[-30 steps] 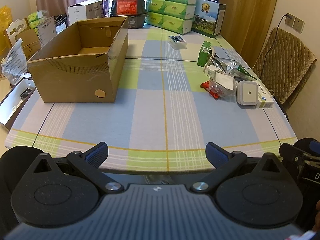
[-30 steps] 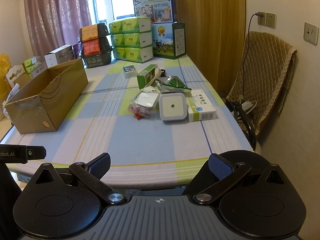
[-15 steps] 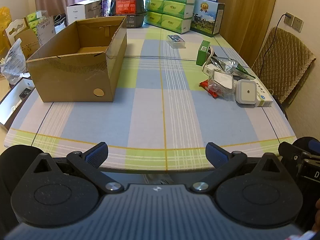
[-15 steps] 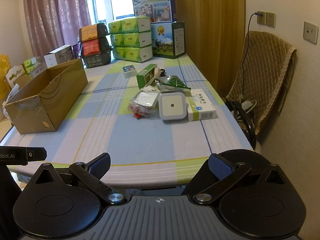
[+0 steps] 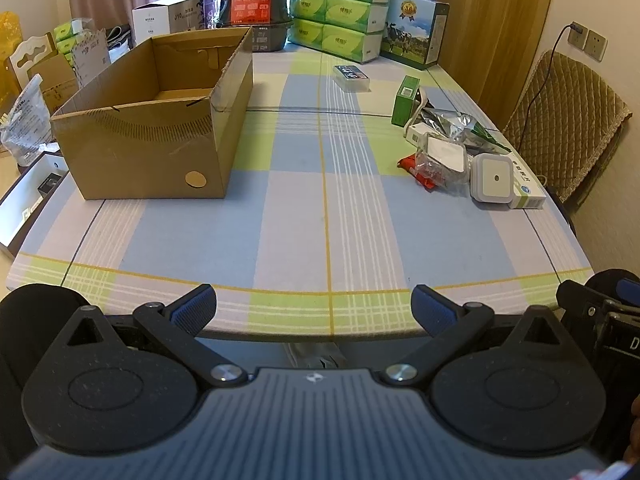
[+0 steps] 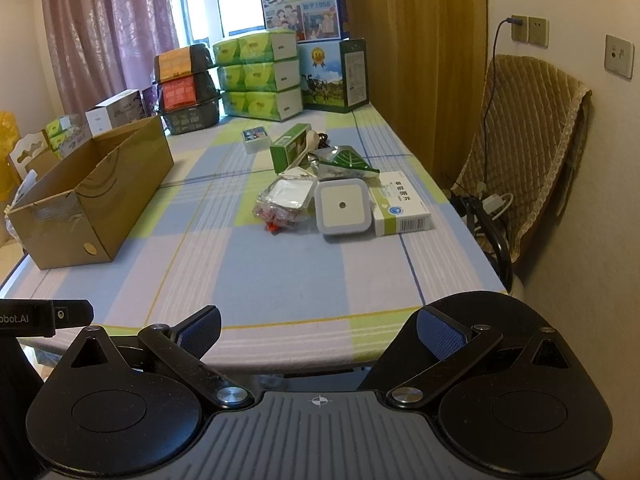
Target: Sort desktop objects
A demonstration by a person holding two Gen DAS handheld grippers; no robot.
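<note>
An open cardboard box (image 5: pixel 160 132) (image 6: pixel 96 196) stands empty on the left of the checked tablecloth. On the right lies a cluster: a white square night light (image 5: pixel 491 178) (image 6: pixel 342 206), a white-green medicine box (image 5: pixel 528 186) (image 6: pixel 400 208), a clear bag with a white item and red pieces (image 5: pixel 438 162) (image 6: pixel 286 200), a foil leaf-print pouch (image 6: pixel 344 162), a green carton (image 5: pixel 405 100) (image 6: pixel 290 152) and a small card box (image 5: pixel 352 77) (image 6: pixel 255 139). My left gripper (image 5: pixel 314 306) and right gripper (image 6: pixel 318 328) hover open at the table's near edge, holding nothing.
Stacked green tissue packs (image 5: pixel 340 4) (image 6: pixel 258 74), milk cartons (image 5: pixel 412 40) and dark baskets (image 5: pixel 252 4) line the far end. A padded chair (image 5: pixel 560 120) (image 6: pixel 524 152) stands to the right with cables (image 6: pixel 484 208) at its foot. More boxes and bags sit off the table's left side.
Both grippers have barely shifted; the left view has crept slightly back and up. Nothing on the table has moved.
</note>
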